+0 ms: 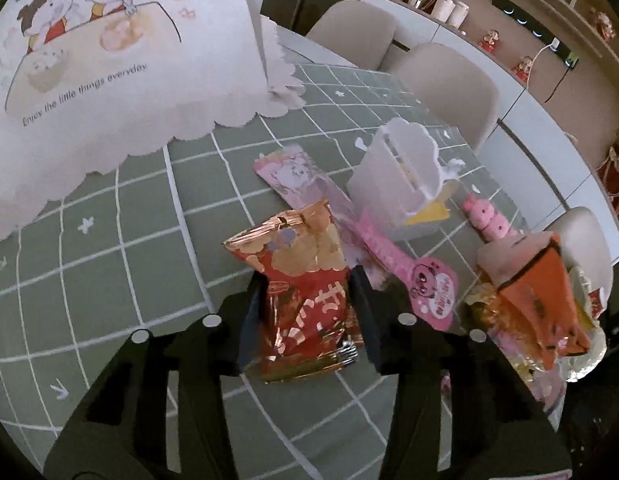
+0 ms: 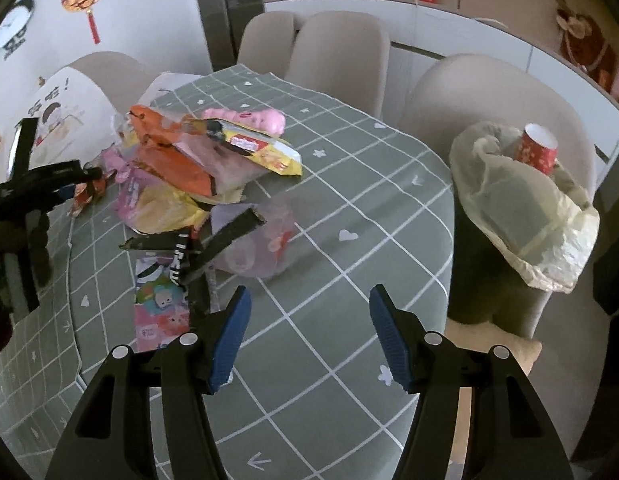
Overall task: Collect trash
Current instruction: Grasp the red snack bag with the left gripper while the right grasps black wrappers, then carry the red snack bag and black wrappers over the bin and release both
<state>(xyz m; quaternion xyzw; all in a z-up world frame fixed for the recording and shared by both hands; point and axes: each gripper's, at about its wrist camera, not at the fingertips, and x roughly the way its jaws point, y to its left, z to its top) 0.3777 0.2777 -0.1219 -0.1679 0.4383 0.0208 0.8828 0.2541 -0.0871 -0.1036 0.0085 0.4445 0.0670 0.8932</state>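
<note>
The grey bin lined with a pale plastic bag stood right of the wide, empty right gripper. The left gripper pinched a crinkly red-and-gold foil snack wrapper at mid-body between its 2 jaws; it looked light, slippery and easily crushed.

The red wrapper sits between the left gripper fingers, which cover both its side edges; whether the pads press on it cannot be told. The paper bag is cut off by the picture's top and left edges, and its upper lettering is lost. The orange packet hides most of the pile behind it, and print on the pink wrapper is too blurred to read. In the right wrist view, the left gripper is a dark shape at the left edge, its fingertips lost among wrappers. The bin under its liner is partly hidden, and the cup half sunk in it.
</note>
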